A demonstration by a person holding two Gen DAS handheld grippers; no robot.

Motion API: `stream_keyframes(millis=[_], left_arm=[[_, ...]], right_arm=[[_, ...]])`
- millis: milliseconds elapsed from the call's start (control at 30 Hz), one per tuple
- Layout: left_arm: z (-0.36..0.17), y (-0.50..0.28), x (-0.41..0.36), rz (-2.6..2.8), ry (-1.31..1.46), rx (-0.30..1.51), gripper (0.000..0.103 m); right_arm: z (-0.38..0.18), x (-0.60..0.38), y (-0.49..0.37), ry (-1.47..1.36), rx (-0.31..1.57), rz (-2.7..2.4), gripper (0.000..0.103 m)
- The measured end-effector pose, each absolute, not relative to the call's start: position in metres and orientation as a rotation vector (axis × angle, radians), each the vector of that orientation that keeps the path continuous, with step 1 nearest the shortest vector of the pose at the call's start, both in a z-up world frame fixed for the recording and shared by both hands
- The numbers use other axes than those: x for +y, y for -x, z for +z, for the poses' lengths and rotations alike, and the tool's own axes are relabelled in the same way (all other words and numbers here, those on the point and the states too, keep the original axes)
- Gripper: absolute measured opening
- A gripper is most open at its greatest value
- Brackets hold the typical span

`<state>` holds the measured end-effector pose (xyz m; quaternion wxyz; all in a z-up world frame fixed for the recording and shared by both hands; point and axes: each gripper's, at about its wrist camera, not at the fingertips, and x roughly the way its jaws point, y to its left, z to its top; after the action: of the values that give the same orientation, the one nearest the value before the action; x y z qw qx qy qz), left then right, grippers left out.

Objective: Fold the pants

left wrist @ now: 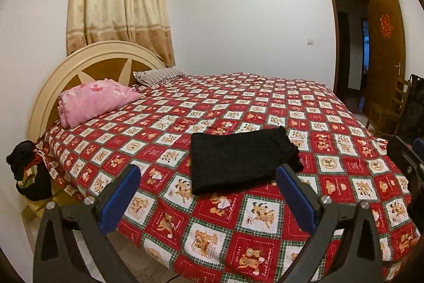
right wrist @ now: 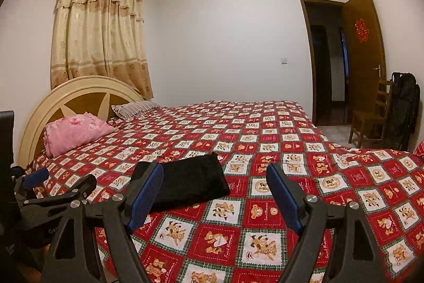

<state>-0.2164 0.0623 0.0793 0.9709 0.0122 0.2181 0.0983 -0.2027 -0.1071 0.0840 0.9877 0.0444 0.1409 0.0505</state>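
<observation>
The black pants (left wrist: 239, 162) lie folded into a compact rectangle on the bed (left wrist: 265, 102), near its front edge. The left tongs (left wrist: 208, 191) and right tongs (right wrist: 214, 192) both gape, holding nothing. A careless touch could undo the fold. The small writing on the bedcover squares is unreadable.

We count one folded pair of pants (left wrist: 239, 159), two pillows, pink (left wrist: 92, 101) and striped (left wrist: 157, 76), one bed (left wrist: 265, 102), one chair (right wrist: 371, 121), one door (right wrist: 364, 55), one curtain (left wrist: 116, 7).
</observation>
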Motion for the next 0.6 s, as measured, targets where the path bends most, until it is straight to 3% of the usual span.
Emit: stream_keyframes(millis=[600], left_arm=[[0.0766, 0.2166, 0.0654, 0.216, -0.02, 0.458, 0.103]], right_arm=[[0.0779, -0.1049, 0.2001, -0.095, 0.305, 0.111, 0.081]])
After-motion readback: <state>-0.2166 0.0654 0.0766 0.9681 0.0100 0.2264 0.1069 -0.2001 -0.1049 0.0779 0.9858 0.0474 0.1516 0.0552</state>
